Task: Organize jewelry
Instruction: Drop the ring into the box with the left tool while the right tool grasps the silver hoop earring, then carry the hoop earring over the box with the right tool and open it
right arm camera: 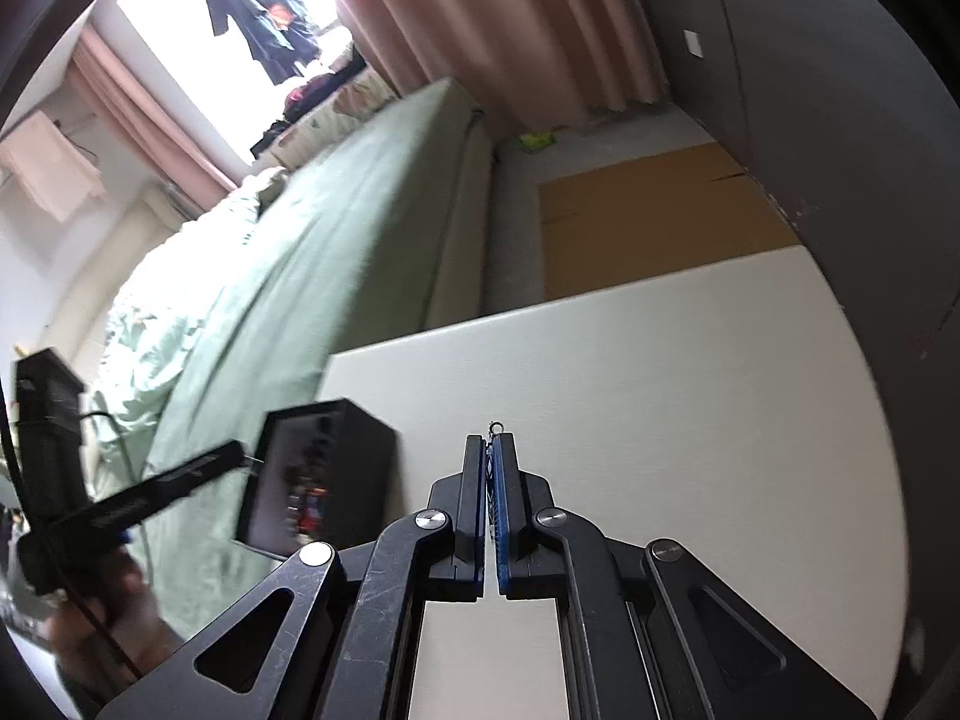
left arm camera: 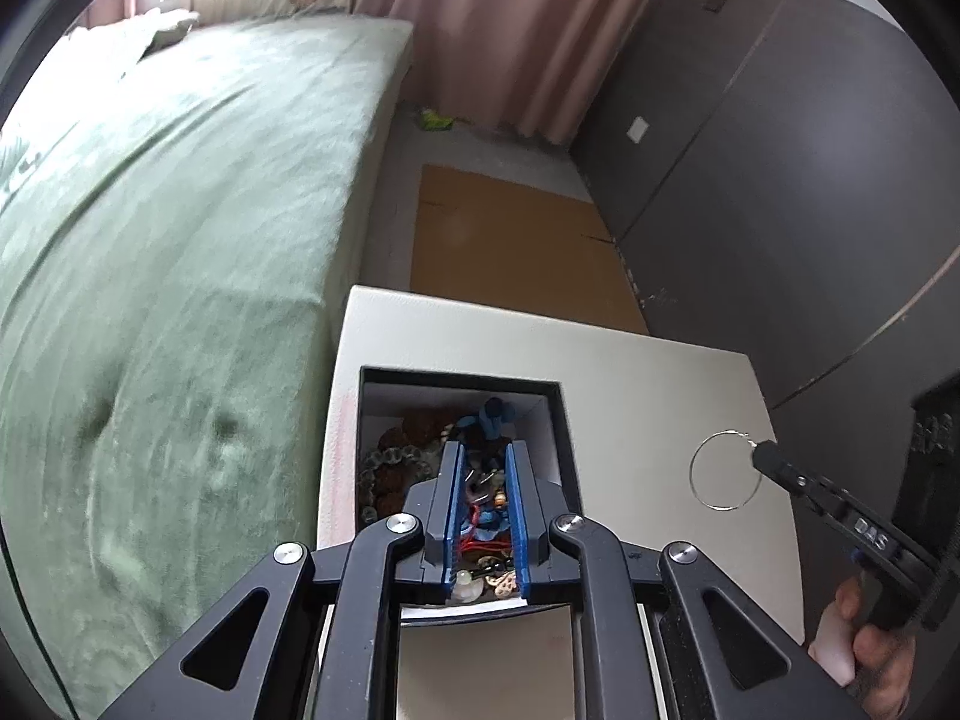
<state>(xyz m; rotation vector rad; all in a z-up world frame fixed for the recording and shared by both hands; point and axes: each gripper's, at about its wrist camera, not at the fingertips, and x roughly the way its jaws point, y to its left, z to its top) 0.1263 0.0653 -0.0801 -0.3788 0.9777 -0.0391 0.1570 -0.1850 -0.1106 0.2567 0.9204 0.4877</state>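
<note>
A black open box [left arm camera: 564,420] full of mixed jewelry [left arm camera: 402,462] stands on the white table [left arm camera: 630,372]. My left gripper [left arm camera: 487,447] points down into it. Its blue pads stand a narrow gap apart, with beads and red cord showing between them, and I cannot tell if any piece touches the pads. My right gripper [left arm camera: 761,453] is shut on a thin silver hoop [left arm camera: 726,468], which hangs above the table to the right of the box. In the right wrist view only the hoop's tiny loop [right arm camera: 495,425] sticks out past the shut right gripper [right arm camera: 492,438]. The box [right arm camera: 360,438] and left gripper [right arm camera: 240,453] appear blurred at the left.
A bed with a green cover [left arm camera: 150,240] runs along the table's left side. Flat cardboard [left arm camera: 516,240] lies on the floor beyond the table. Dark wardrobe doors [left arm camera: 780,180] stand to the right and pink curtains [left arm camera: 492,30] at the back. A person's hand [left arm camera: 870,648] holds the right gripper.
</note>
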